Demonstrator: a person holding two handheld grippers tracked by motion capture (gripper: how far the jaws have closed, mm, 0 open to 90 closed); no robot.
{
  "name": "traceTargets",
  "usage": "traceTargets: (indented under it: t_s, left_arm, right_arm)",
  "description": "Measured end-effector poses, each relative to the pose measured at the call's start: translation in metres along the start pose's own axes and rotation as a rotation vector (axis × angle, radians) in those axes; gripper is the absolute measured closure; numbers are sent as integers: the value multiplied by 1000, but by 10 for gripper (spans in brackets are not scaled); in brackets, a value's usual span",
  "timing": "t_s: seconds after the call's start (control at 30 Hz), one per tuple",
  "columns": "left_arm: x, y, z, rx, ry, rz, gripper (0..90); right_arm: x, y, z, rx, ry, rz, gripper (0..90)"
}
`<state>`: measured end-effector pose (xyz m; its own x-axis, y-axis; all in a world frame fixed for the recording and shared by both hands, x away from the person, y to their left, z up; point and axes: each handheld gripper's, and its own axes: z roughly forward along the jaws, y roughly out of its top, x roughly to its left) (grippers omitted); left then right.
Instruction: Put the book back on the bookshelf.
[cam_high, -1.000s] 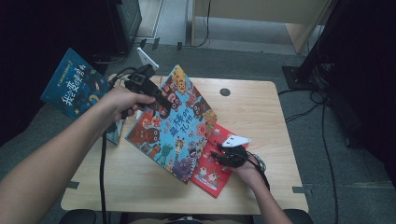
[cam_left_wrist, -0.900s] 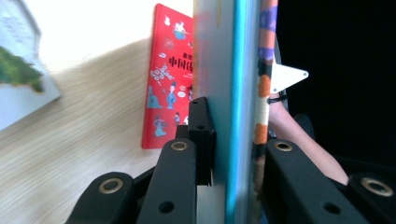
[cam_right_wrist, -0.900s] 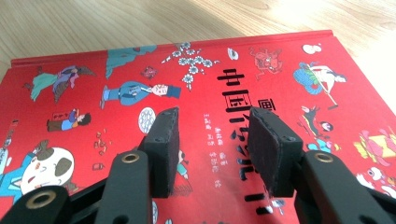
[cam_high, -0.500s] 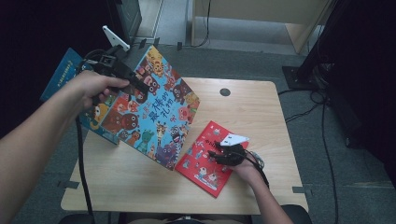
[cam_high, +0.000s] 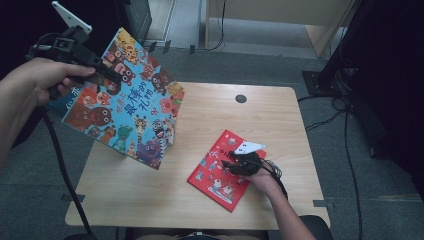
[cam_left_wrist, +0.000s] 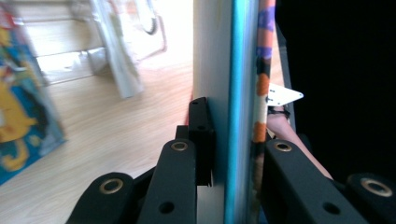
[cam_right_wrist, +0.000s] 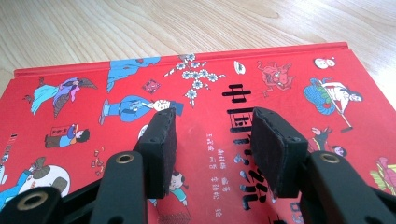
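My left gripper clamps big animal book near its 10 o'clock corner; heavy overhang may slip. Right gripper half-open, pressing red book.

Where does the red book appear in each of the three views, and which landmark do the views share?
High view: the red book lies flat at lower centre-right of the table, under the right claw.
Left gripper view: I cannot tell; the blue animal book covers the middle.
Right gripper view: the red book spans the frame below the open claw.
Shared landmark: the wooden table.
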<state>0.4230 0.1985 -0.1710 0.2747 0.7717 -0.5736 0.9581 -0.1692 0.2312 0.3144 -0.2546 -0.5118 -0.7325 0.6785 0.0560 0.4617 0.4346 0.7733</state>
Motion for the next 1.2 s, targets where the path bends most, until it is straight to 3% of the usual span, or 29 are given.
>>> traceTargets:
  t_s: [0.4, 0.7, 0.93, 1.2]
  left_arm:
    - [50, -12, -34, -98, 35, -105, 805]
    - [81, -15, -48, -116, 36, -159, 806]
    - [103, -17, -56, -130, 71, -209, 805]
    - [117, -19, -67, -143, 90, -255, 805]
  right_arm:
    - [0, 0, 2, -8, 1, -10, 511]
    - [0, 0, 3, -13, -2, -14, 513]
    - [0, 0, 3, -17, -1, -11, 513]
    - [0, -1, 3, -21, -1, -13, 513]
